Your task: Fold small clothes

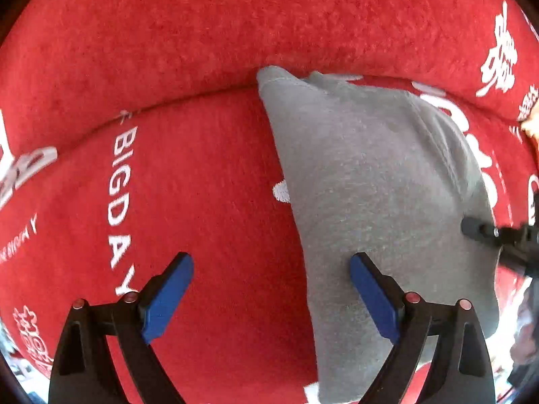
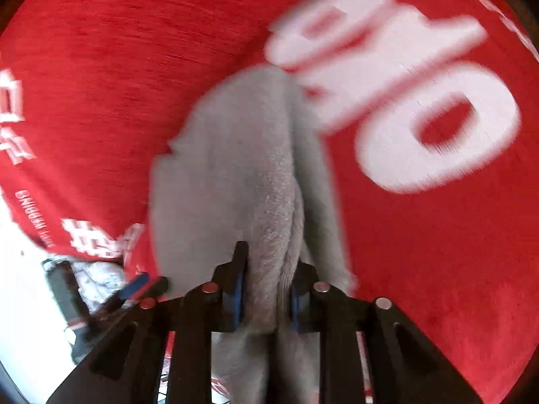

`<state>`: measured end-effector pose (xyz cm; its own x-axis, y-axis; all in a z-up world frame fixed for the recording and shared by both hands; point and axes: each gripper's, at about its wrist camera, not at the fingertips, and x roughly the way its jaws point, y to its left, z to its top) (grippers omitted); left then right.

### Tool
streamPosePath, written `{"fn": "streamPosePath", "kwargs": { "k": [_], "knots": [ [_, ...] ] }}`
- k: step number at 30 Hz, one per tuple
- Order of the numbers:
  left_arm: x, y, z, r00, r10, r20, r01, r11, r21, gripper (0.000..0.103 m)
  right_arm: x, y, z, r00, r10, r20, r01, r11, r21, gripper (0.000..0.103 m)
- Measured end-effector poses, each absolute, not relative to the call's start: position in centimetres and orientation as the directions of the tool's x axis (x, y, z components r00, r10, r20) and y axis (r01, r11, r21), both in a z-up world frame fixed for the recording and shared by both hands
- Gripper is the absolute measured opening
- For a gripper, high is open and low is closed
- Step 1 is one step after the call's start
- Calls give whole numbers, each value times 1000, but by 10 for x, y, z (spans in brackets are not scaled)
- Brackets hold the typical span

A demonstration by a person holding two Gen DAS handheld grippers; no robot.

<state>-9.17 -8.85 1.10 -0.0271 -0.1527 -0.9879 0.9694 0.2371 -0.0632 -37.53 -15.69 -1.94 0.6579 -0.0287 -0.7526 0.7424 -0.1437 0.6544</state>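
While pinching bunched grey knit garment (image 2: 256,175) between right gripper (image 2: 266,289) pads; long axis toward 12 o'clock over red printed fleece blanket (image 2: 438,269). Left gripper (image 1: 271,299) spread, garment at 1 o'clock.

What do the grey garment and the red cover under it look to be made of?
Grey garment: soft matte knit, probably cotton jersey or fleece; fine nap, limp folds. Red cover: plush, fuzzy fabric, perhaps velour or fleece, with white lettering, printed or woven in.

Both grippers, left (image 1: 271,298) and right (image 2: 266,289), have black arms, blue pads (image 1: 166,298) and small round pink-red buttons (image 1: 412,297).
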Motion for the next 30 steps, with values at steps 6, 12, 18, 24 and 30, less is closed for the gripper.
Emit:
{"fn": "streamPosePath", "kwargs": {
  "k": [6,12,18,24,30],
  "knots": [
    [-75,-76,27,-18,-131,-991,975,217,-46,70,-397,-131,15,546,-83,-833,824,-127,553,37],
    [-87,-72,37,-113,-123,-986,975,177,-134,36,-379,-118,60,569,-109,-815,820,-8,573,14],
    [-138,-51,21,-114,-107,-988,988,89,-123,37,-338,-100,56,455,-33,-890,881,164,444,13],
    [-140,-23,1,-122,-72,-990,988,84,-128,37,-371,-77,3,404,42,-914,908,102,406,0],
    [-123,-24,19,-99,-34,-994,985,136,-103,37,-373,-79,16,387,59,-920,914,103,392,0]
  ]
}}
